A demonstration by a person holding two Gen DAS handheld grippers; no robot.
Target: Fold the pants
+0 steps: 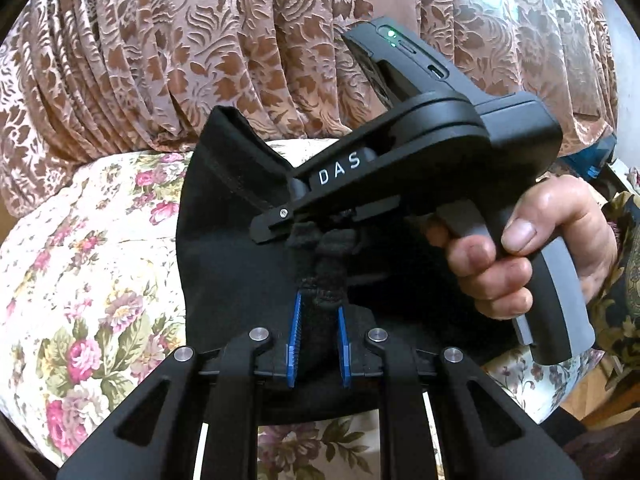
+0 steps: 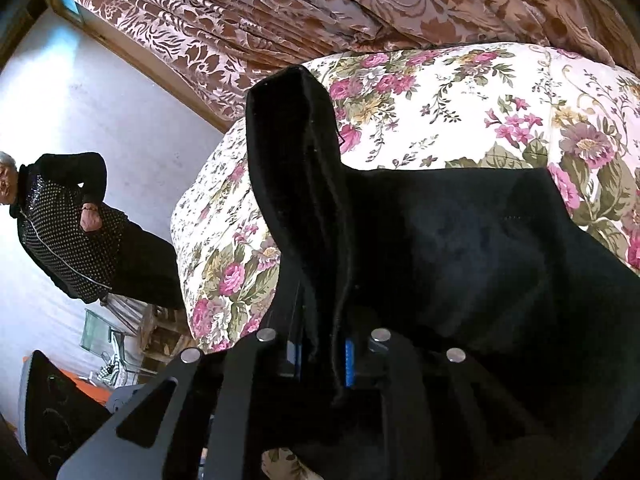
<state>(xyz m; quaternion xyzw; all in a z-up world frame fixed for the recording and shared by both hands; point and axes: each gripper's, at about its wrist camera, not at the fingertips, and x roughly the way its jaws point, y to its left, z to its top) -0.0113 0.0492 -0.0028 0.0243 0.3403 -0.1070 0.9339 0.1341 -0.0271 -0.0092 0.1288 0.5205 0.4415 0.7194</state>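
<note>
At the far left of the right wrist view, a person in a dotted black top [image 2: 68,232] is standing against a pale wall [image 2: 120,128], one hand resting at the hip. Right of that person, a bed with a flowered cover [image 1: 80,280] is stretching across both views, and a patterned brown-and-pink curtain [image 1: 180,52] is hanging behind it on the far side.

The black pants [image 1: 224,264] are lying on the flowered cover, with one folded edge standing up toward the curtain. In the left wrist view, the left gripper [image 1: 319,320] is pinching a bunched ridge of the pants between its blue pads [image 1: 295,320], the jaws nearly together on the cloth. Just beyond it, the right gripper [image 1: 316,236] is coming in from the right and pointing left; its tips are sitting on a small tuft of the same black cloth, very near the left gripper's hold. A bare hand [image 1: 528,248] is squeezing the grey grip of that tool at the right.

In the right wrist view, the right gripper's own jaws are standing close together with a raised fold of the pants running up between them; a blue pad [image 2: 349,364] is pressing against the fold's right side.
</note>
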